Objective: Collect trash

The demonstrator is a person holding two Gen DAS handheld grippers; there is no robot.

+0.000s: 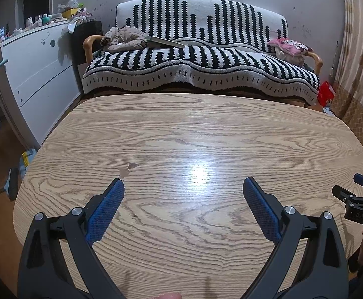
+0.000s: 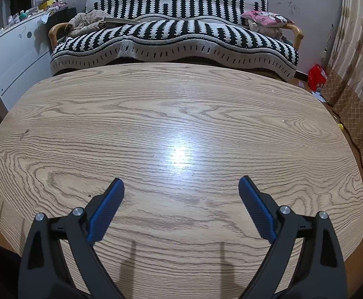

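A wooden oval table (image 1: 181, 129) fills both views. My left gripper (image 1: 183, 183) hovers open over its near half, blue pads wide apart with nothing between them. Just past its left fingertip lies a small pale scrap or chip (image 1: 127, 170) on the wood. My right gripper (image 2: 181, 183) is open too, over the table (image 2: 181, 114), holding nothing. The right gripper's black body (image 1: 360, 199) shows at the right edge of the left wrist view. Small dark marks (image 2: 24, 134) lie near the table's left rim in the right wrist view.
Behind the table stands a sofa (image 1: 201, 57) under a black-and-white striped blanket, with clothes (image 1: 124, 38) and a pink cushion (image 1: 291, 47) on it. A white dresser (image 1: 39, 67) with clutter stands left. A red bag (image 1: 326, 92) sits on the floor at right, beside a curtain (image 1: 358, 57).
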